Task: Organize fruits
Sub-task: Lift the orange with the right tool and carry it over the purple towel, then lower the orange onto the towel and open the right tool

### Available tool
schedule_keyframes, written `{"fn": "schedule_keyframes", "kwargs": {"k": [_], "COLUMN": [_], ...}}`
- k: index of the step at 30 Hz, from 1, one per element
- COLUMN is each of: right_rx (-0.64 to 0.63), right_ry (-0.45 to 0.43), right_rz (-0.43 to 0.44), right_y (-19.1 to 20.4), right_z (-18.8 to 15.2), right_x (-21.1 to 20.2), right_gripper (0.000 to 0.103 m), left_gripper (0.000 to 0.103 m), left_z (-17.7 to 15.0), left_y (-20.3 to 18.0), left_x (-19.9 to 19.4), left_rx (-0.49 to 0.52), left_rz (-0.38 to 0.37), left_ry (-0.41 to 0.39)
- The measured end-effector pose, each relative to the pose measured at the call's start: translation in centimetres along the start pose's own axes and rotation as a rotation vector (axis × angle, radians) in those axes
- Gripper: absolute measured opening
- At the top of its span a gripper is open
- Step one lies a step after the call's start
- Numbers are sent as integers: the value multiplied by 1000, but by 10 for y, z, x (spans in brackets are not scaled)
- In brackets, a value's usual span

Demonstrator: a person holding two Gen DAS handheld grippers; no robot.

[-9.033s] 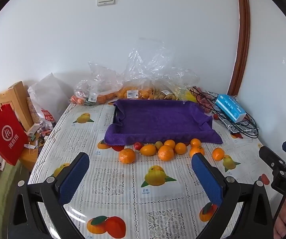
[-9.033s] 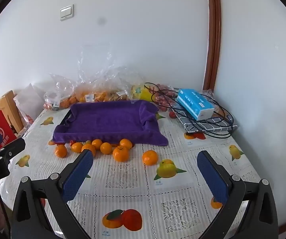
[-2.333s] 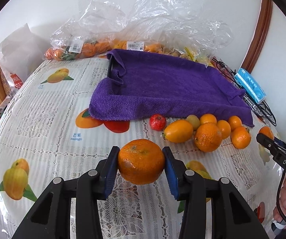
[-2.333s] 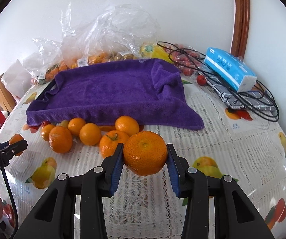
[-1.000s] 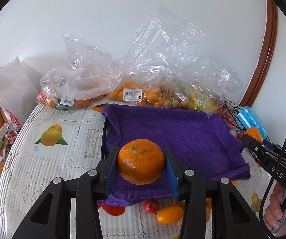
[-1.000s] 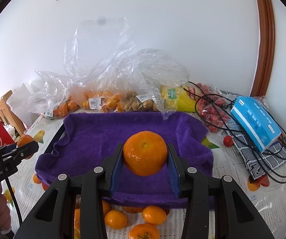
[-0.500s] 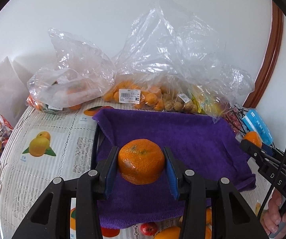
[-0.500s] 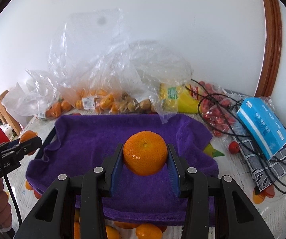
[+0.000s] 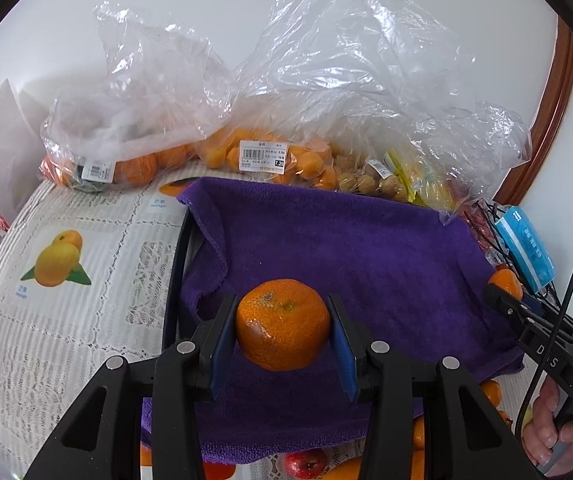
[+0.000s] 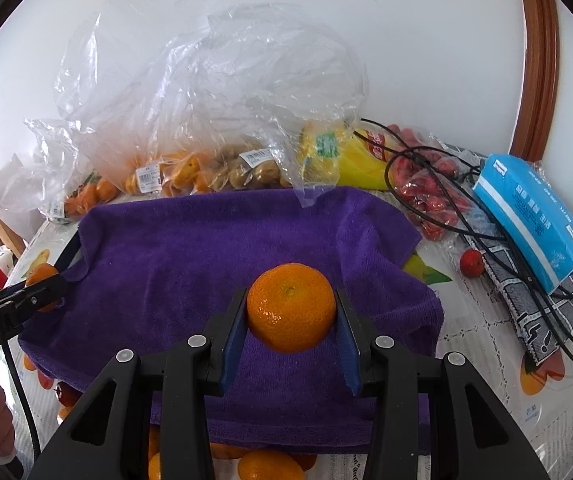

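Each hand-held gripper — left (image 9: 282, 340), right (image 10: 291, 326) — pinching a mandarin (image 9: 282, 324), has descended over the towel (image 9: 366, 248); release looks next, left's at nine o'clock.

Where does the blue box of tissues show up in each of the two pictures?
Left wrist view: the blue box sits at the far right edge, beyond the purple towel.
Right wrist view: the blue box lies at the right, large, on tangled black cables.
Shared landmark: the purple towel, left of the box in both.
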State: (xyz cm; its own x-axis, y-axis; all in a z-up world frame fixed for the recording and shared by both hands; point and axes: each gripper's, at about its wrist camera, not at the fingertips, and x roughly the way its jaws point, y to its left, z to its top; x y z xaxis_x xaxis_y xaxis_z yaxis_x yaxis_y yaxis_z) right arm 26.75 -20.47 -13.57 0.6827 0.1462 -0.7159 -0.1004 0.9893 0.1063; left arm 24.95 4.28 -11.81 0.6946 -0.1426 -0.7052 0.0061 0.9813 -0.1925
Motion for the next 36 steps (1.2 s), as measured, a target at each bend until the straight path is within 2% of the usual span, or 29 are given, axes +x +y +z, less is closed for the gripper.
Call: {"fn": "schedule_keyframes", "kwargs": {"k": [8,13,25,36], "right_rx": [-5,-20,-25,0], "right_ry": [11,31,75,58], "right_rz": [-5,-5,-21,-1], "right_y": [3,7,9,4], "right_z": [-4,-6,-10,-8], "right_x": [5,10,19,13], "right_gripper": [41,41,41,42], "left_gripper": [41,41,41,41], "left_z": [-3,-3,-7,-9], "left_y": [-7,-4,-2,-5], "left_x": [4,7,16,23], "left_rx": [43,14,4,12], "left_rz": [51,21,46,35], "left_ry": [-11,11,43,69]}}
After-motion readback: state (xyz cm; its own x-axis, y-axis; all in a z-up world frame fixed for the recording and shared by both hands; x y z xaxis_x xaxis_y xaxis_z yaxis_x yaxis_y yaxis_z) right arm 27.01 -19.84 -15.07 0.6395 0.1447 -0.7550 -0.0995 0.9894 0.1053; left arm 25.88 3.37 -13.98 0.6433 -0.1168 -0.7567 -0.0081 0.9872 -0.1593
